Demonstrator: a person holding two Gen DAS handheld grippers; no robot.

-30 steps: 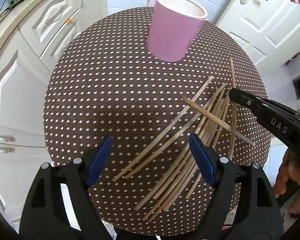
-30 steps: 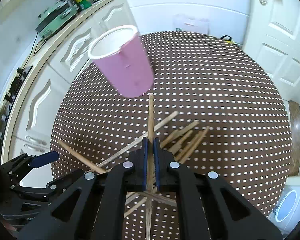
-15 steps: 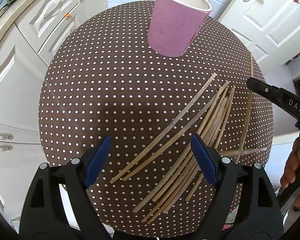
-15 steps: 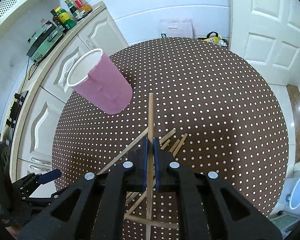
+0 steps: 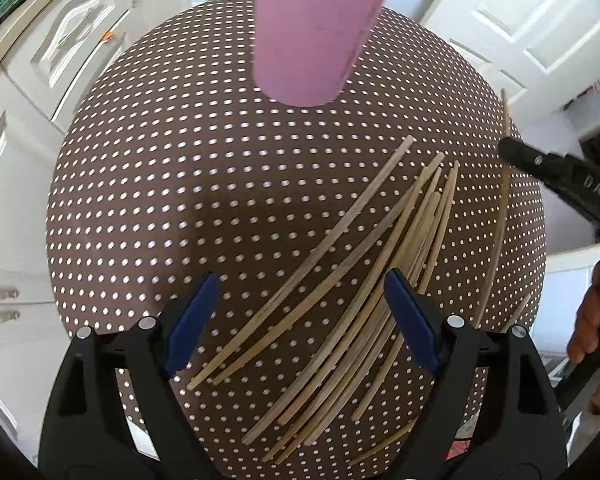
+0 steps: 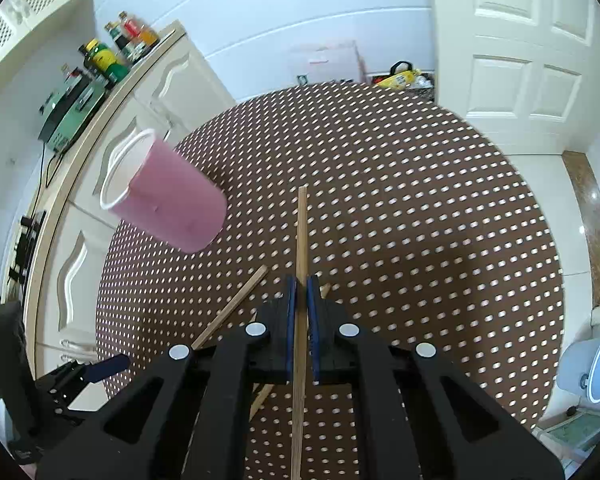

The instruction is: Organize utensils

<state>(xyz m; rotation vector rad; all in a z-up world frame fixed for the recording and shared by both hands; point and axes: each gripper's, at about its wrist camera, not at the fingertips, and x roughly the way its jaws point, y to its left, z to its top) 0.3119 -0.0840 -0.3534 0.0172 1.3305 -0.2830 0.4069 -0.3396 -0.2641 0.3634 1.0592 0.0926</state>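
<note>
- Chopsticks (image 5: 364,280) lying in a loose fan on the round dotted table (image 5: 180,200), on its near right part, tips spreading toward the pink cup (image 5: 316,28).
- One single stick (image 6: 301,264) pinched between the pads of the right tongs (image 6: 301,304), jaws closed tight on its middle, front end poking out ahead over the cloth.
- Left tongs (image 5: 300,316) spread wide and holding nothing, poised above the near end of the pile with several sticks showing between the blue pads (image 5: 188,320), no pad touching wood.
- Step in hand, by the look of it: carrying a picked stick toward the cup while lining up the next pick from the pile.
- Next move for the right side: tilt the stick more upright, bring its lower end over the cup's white rim, then let go; cup stands well apart from the stick, off to the left in the right view.
- Next move for the left side: drop onto one stick only, hard where so many lie touching and crossing.
- Open room: bare cloth between cup and pile, plenty for a sweep.
- Edges: some sticks reach close to the near right rim of the table, so a nudge could roll them off; cup looks light, likely to tip if knocked by the long stick.
</note>
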